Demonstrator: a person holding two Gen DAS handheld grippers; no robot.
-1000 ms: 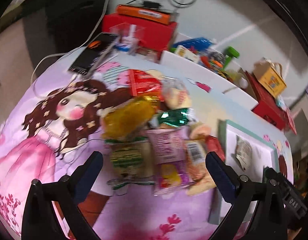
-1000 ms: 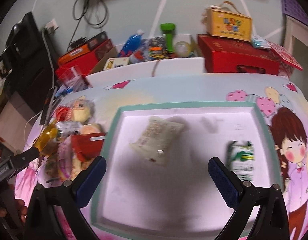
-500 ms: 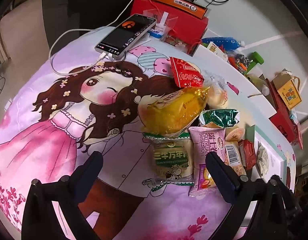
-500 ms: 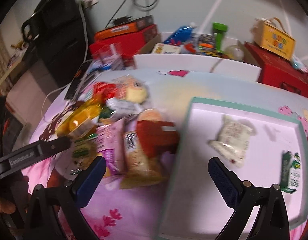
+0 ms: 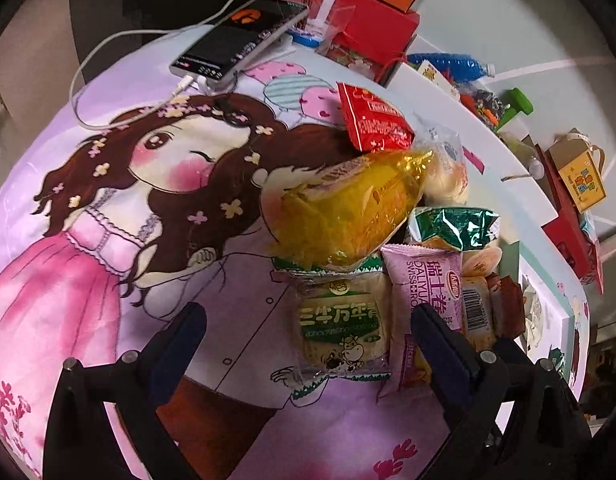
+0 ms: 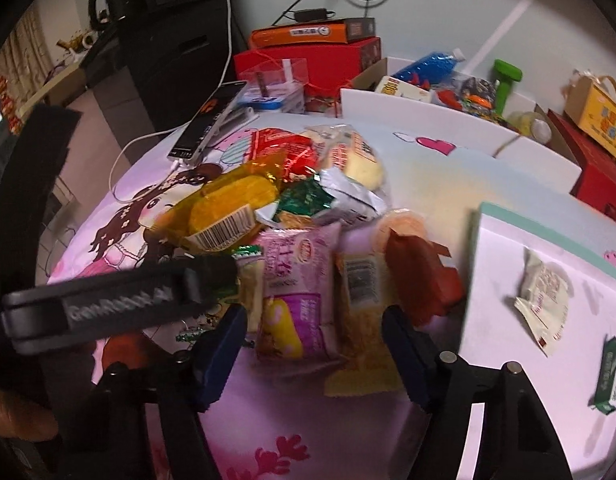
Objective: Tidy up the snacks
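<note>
The left gripper [image 5: 306, 350] is positioned low over the cartoon-print cloth [image 5: 108, 264], fingers spread apart, nothing held. A green-and-white milk-biscuit packet [image 5: 342, 330] lies flat between the fingers, nearer the right one; contact cannot be confirmed from this view.

The right gripper [image 6: 314, 354] is also spread apart and empty. Its fingers straddle the near end of a pink Swiss-roll packet [image 6: 298, 292] and the barcode-labelled packet [image 6: 362, 304] beside it.

The snack pile sits on the cloth, left of the tray [image 6: 480, 280]:
- Yellow cake packet [image 5: 344, 216], resting on top of the milk-biscuit packet's far end.
- Red packet [image 5: 374, 122], at the far end of the pile.
- Green foil packet [image 5: 454, 228], between the yellow packet and the tray.
- Dark red packet [image 6: 422, 276], touching the tray's left wall.

Inside the tray lie a whitish packet [image 6: 542, 298] and, well apart from it, a green-and-white packet [image 6: 612, 376].

A smartphone [image 5: 240, 42] with a white cable [image 5: 108, 42] plugged in lies at the far edge of the cloth. Red boxes [image 5: 340, 0] stand behind it.
</note>
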